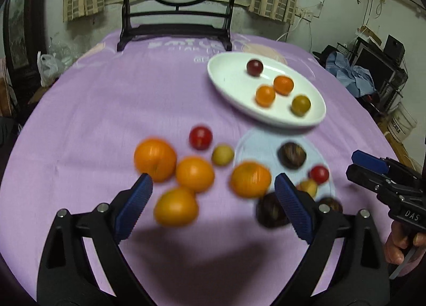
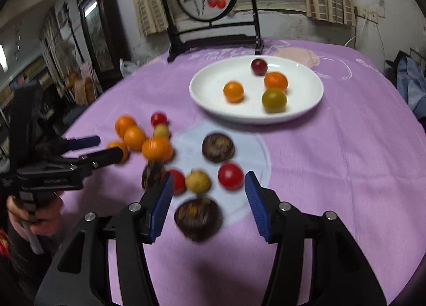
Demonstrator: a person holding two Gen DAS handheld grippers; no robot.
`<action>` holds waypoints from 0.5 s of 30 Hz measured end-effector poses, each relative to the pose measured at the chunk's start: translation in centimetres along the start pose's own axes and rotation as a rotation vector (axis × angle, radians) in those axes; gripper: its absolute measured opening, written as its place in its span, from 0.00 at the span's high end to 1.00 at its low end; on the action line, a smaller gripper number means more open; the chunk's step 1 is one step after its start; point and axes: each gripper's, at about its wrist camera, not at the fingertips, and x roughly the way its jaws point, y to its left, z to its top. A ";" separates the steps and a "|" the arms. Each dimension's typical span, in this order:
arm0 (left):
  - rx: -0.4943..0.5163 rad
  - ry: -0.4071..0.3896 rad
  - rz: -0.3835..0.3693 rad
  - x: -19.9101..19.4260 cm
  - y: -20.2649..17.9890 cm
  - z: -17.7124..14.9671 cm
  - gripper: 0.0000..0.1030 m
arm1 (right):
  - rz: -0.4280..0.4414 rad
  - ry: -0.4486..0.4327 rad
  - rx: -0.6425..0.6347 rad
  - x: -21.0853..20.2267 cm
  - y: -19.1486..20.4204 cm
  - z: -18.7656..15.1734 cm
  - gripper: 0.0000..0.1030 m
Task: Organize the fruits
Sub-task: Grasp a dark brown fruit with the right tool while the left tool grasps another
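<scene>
Toward the far right of the lilac-clothed surface (image 2: 332, 162), the white oval ceramic plate (image 2: 213, 77) already holds two small oranges, a dark red fruit and a green-yellow one. The left gripper (image 1: 213, 199), fingers wide apart and empty, hangs over the loose oranges (image 1: 194, 174) near the middle. The right gripper (image 2: 207, 199), part open and empty, straddles a brown round fruit (image 2: 198, 218); next, I judge, each must close on one fruit and carry it to the plate.

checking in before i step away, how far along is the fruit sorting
Early. Four small fruits already sit on the white plate. Nothing is in hand: the left gripper and right gripper are both open and empty. Left on the purple cloth: oranges, red and yellow fruits, dark round ones.
</scene>
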 end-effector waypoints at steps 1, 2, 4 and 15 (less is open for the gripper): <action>0.006 0.008 -0.001 -0.3 0.0 -0.9 0.08 | -0.013 0.013 -0.017 0.1 0.5 -0.5 0.46; 0.013 0.014 -0.005 -0.5 -0.1 -1.6 0.08 | -0.014 0.025 -0.023 0.3 0.7 -0.8 0.46; 0.036 0.018 -0.016 -0.7 -0.3 -2.8 0.08 | -0.011 0.048 -0.014 0.9 0.8 -1.2 0.46; 0.084 0.040 -0.036 -0.1 -1.0 -3.8 0.08 | -0.039 0.137 -0.031 2.6 1.6 -2.0 0.46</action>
